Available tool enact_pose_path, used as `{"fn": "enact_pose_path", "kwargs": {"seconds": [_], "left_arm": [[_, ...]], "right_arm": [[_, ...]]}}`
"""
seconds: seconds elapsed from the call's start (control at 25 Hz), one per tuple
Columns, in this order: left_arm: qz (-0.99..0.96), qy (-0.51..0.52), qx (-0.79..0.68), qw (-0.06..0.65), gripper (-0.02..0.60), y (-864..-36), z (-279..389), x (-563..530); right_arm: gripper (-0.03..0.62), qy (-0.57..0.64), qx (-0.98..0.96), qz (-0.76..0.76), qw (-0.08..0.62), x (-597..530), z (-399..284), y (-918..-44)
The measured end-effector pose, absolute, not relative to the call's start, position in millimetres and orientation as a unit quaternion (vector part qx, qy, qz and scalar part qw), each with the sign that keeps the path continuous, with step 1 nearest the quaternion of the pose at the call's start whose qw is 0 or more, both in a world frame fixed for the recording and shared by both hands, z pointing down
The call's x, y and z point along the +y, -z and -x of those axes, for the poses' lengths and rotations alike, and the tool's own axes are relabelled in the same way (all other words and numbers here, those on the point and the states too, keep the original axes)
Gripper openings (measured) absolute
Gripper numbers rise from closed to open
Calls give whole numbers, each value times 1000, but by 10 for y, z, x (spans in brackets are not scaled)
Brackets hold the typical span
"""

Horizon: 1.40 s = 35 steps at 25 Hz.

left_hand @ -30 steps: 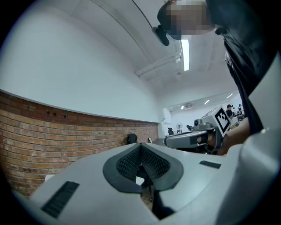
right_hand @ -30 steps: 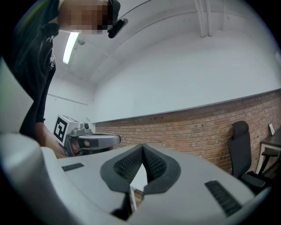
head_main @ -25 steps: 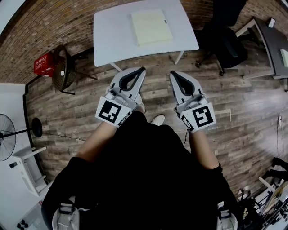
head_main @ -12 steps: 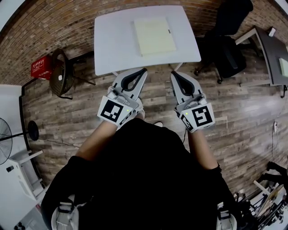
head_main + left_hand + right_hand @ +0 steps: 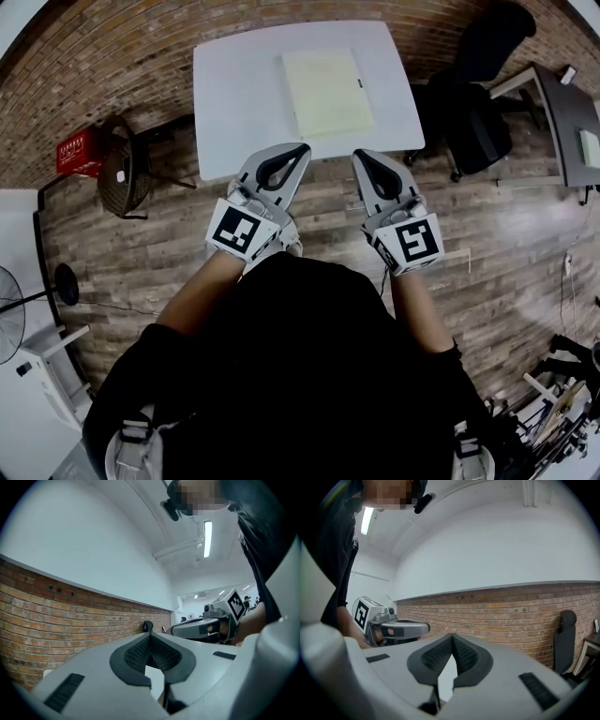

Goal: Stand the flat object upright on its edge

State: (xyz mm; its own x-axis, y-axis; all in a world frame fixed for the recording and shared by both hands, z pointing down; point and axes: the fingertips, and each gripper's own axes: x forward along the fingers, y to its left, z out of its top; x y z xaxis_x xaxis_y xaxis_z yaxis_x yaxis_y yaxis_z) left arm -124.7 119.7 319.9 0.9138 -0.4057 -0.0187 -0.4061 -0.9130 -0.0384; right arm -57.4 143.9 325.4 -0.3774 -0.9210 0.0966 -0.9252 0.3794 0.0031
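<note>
Head view, far left: red crate [image 5: 75,152], well left of the left fingers.
Left gripper [image 5: 301,147]: jaws pressed together, nothing between them; tips at the near edge of the white table [image 5: 234,94].
Flat object: pale yellow pad [image 5: 326,92] lying flat on the table, beyond both pairs of fingertips, untouched.
Right gripper [image 5: 357,154]: jaws together, empty; tips near the left gripper's, by the table's edge.
Right gripper view: fingers [image 5: 433,658] meet; brick wall [image 5: 511,611] beyond them.
Far right: black chair [image 5: 478,103], right of the right fingers.
</note>
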Motion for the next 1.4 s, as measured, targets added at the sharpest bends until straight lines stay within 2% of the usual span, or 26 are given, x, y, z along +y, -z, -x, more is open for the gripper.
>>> {"fn": "enact_pose_path", "kwargs": {"seconds": [0.68,1.4], "left_arm": [[982,-7,187,-1,18,-3318,1313,148],[965,23,262,-9,18,-3401,542,-693]], "right_arm": [[6,-55,-807,-583,72,472,613,-3429],[6,-60,-845,-525,77,-502,-324,-3530]]}}
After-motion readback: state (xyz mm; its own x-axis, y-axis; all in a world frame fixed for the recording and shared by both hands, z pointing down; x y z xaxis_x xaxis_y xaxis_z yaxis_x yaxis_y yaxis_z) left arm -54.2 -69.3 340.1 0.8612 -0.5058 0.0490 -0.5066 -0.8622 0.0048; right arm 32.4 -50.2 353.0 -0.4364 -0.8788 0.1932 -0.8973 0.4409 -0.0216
